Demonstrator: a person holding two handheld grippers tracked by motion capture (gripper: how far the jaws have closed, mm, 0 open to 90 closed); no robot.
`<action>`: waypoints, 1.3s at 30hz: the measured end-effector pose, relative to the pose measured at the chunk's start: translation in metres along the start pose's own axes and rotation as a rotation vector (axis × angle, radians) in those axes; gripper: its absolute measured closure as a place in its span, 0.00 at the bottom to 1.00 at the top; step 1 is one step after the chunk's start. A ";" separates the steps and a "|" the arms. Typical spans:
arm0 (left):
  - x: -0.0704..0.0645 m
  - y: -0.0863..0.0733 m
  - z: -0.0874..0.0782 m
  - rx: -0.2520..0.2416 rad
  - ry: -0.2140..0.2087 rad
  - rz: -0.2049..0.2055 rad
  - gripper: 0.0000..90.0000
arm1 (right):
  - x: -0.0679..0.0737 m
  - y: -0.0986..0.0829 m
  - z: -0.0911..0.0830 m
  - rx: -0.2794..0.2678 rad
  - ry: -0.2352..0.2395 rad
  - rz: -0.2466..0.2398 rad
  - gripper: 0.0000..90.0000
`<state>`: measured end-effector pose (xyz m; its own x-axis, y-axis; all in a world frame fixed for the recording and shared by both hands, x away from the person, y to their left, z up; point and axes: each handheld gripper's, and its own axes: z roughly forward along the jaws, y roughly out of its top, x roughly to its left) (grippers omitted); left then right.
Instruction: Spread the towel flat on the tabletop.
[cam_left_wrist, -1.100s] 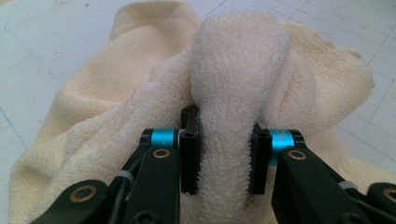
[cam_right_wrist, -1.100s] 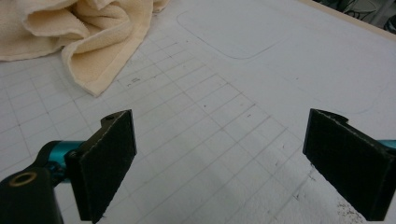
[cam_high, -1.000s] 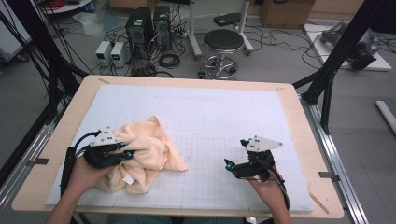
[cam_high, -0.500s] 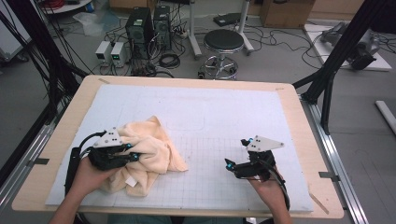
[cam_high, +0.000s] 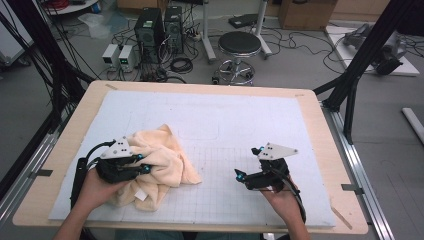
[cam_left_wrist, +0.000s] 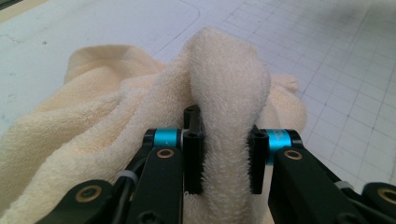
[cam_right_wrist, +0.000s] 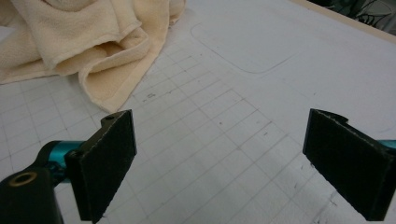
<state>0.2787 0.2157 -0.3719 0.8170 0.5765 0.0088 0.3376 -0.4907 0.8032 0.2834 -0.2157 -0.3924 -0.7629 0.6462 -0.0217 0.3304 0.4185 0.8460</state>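
A: Where is the towel (cam_high: 160, 165)?

B: It lies crumpled on the white grid mat (cam_high: 250, 125) at the left front part of the bench (cam_high: 310, 107). The left gripper (cam_left_wrist: 226, 154) pinches a raised fold of it.

A: Does it point somewhere?

B: It is bunched, so I cannot tell a long axis.

A: And the right gripper (cam_right_wrist: 219, 163)?

B: Its jaws are spread wide over bare mat, well apart from the towel. The mat is free to the right and behind.
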 end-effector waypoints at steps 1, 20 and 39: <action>-0.001 0.001 0.000 0.000 -0.004 0.001 0.83 | 0.000 0.000 0.001 0.009 0.001 -0.002 0.10; -0.009 0.009 -0.010 -0.023 -0.039 0.024 0.83 | 0.016 0.017 0.028 0.034 0.084 -0.018 0.22; -0.002 -0.003 -0.014 -0.022 -0.035 0.011 0.83 | 0.044 0.027 0.097 0.173 0.237 -0.061 0.55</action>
<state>0.2690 0.2251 -0.3657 0.8368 0.5475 -0.0028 0.3185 -0.4825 0.8159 0.3129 -0.1144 -0.4217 -0.8857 0.4585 0.0726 0.3547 0.5675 0.7431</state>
